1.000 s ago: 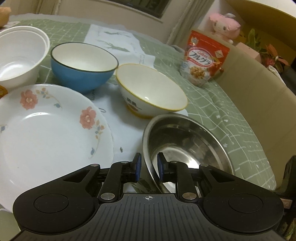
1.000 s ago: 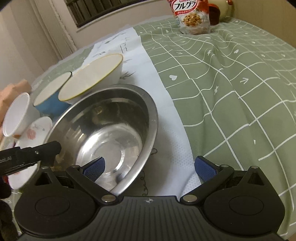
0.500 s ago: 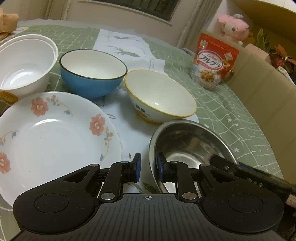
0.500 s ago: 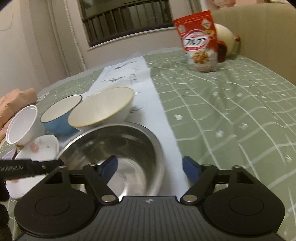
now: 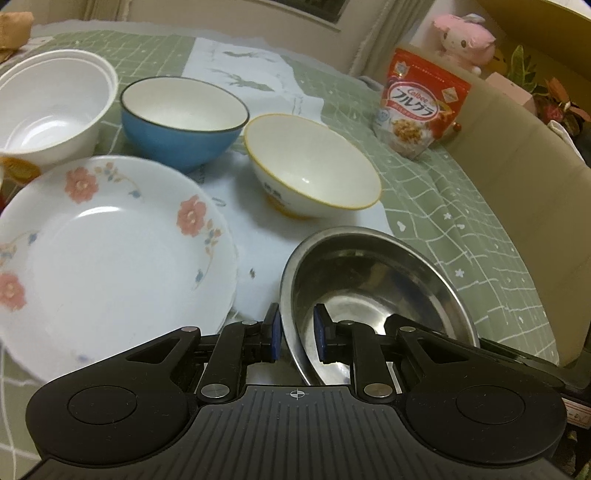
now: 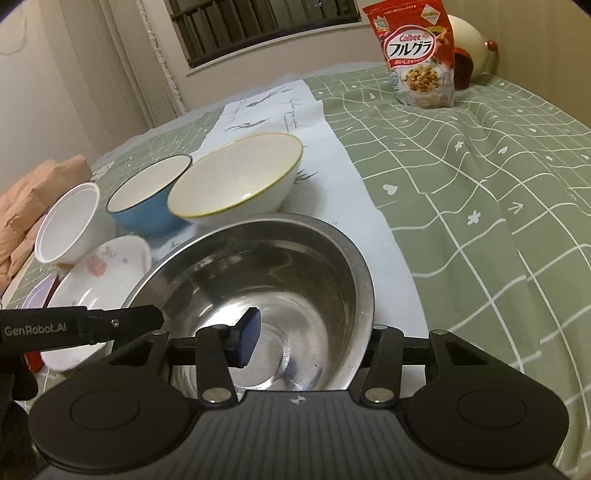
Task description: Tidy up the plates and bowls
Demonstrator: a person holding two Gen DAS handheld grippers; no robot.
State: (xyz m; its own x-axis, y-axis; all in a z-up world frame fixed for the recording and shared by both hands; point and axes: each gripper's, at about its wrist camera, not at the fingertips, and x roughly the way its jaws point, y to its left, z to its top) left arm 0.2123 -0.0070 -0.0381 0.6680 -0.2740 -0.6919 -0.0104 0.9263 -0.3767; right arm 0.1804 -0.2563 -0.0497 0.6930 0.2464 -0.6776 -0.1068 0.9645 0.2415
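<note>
A steel bowl (image 5: 373,280) stands at the near right of the table and fills the near middle of the right wrist view (image 6: 280,288). My left gripper (image 5: 295,332) straddles its left rim, one pad outside and one inside, slightly apart from the metal. My right gripper (image 6: 310,332) straddles its right rim with jaws partly open; the left pad (image 6: 248,336) is inside the bowl, the right pad hidden behind the rim. A floral plate (image 5: 107,251), a yellow-rimmed bowl (image 5: 314,166), a blue bowl (image 5: 181,122) and a white plastic bowl (image 5: 48,110) stand beyond.
A red cereal bag (image 5: 417,107) stands at the far right, also in the right wrist view (image 6: 417,55). A pink plush toy (image 5: 463,35) sits behind it. A peach cloth (image 6: 33,206) lies at the left. The green checked tablecloth (image 6: 480,192) spreads to the right.
My right gripper has narrowed around the steel bowl's right rim, its left pad now inside the bowl. My left gripper has loosened slightly on the left rim. The steel bowl has shifted a little.
</note>
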